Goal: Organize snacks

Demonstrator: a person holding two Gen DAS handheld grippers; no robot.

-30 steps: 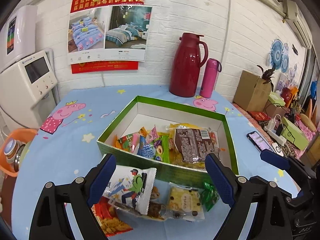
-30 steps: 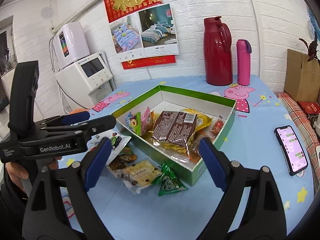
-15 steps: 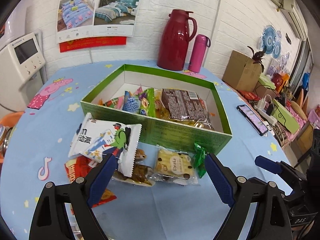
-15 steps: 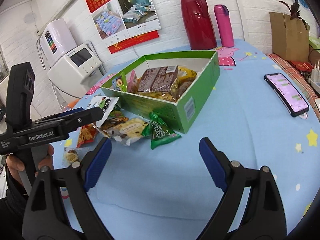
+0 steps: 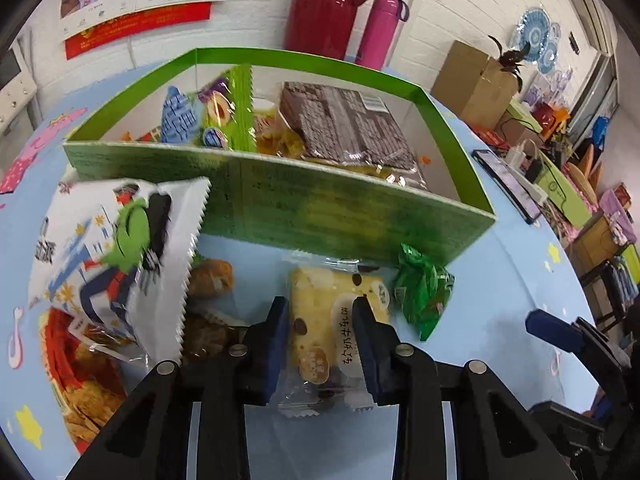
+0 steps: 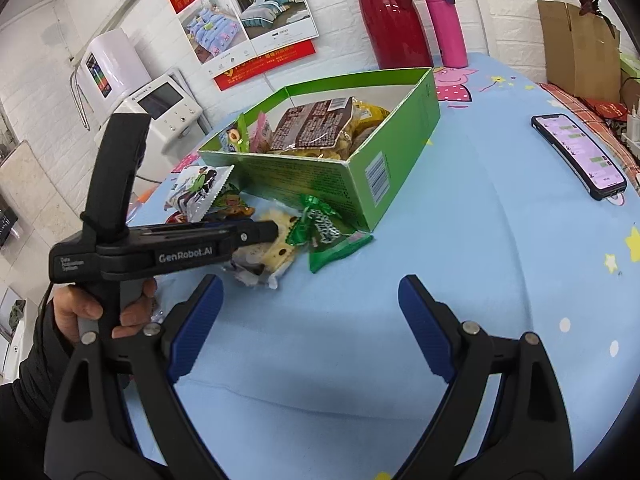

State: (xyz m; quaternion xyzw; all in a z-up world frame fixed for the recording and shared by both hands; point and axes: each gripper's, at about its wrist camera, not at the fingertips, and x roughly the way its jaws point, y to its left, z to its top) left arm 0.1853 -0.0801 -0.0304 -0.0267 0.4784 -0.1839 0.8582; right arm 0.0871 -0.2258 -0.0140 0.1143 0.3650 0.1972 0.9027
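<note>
The cake packet (image 5: 326, 332), clear wrap over a pale yellow slice dotted with chocolate chips, lies on the desk (image 6: 460, 248) just in front of the green snack box (image 5: 320, 208), its long axis running toward the box's near wall. The left hand-held gripper (image 5: 320, 334) has its blue pads on both sides of the packet, closed onto it. To its right, touching, sits a green candy packet (image 5: 424, 288); to its left, a white cartoon bag (image 5: 116, 256). The right hand-held gripper (image 6: 310, 328) hangs wide open and empty, nearer the viewer, well apart from the snacks.

Snack packets (image 5: 336, 320) before box (image 5: 320, 208)
</note>
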